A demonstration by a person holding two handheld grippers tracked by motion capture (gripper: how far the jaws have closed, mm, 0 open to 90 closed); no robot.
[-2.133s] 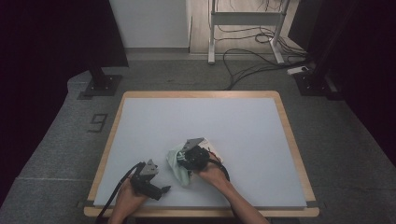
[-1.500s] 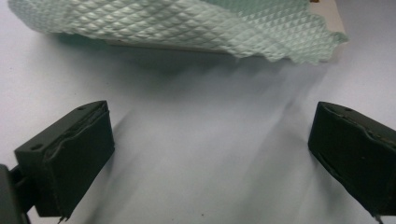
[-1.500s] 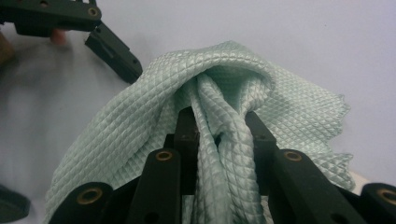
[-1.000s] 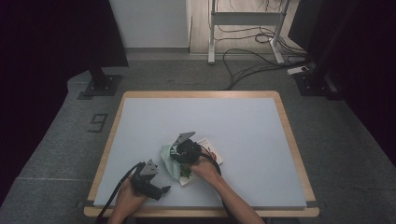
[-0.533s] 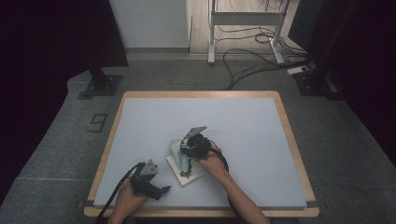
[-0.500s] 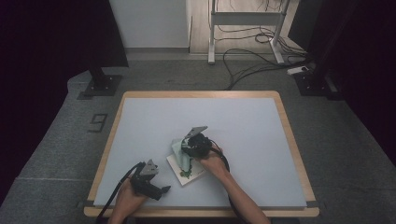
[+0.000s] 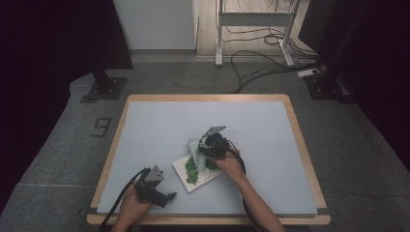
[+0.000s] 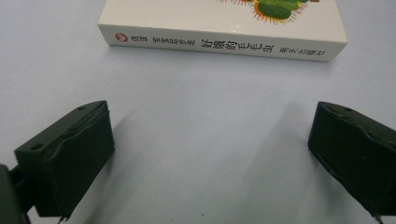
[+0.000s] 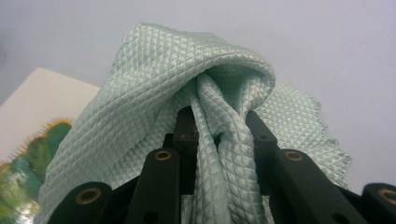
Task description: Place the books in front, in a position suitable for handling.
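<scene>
- The right gripper (image 7: 200, 147) is clamping a pale green cloth (image 9: 187, 93) over the book (image 7: 197, 175), at table (image 7: 159, 125) centre.
- The left gripper (image 7: 169, 196), at 7 o'clock, is gaping wide, holding nothing.
- Cables (image 7: 261, 53) are lying on the grey floor at 12 o'clock.

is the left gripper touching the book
Apart. In the left gripper view the open left gripper has bare table between its jaws and the book lying beyond them.
</scene>
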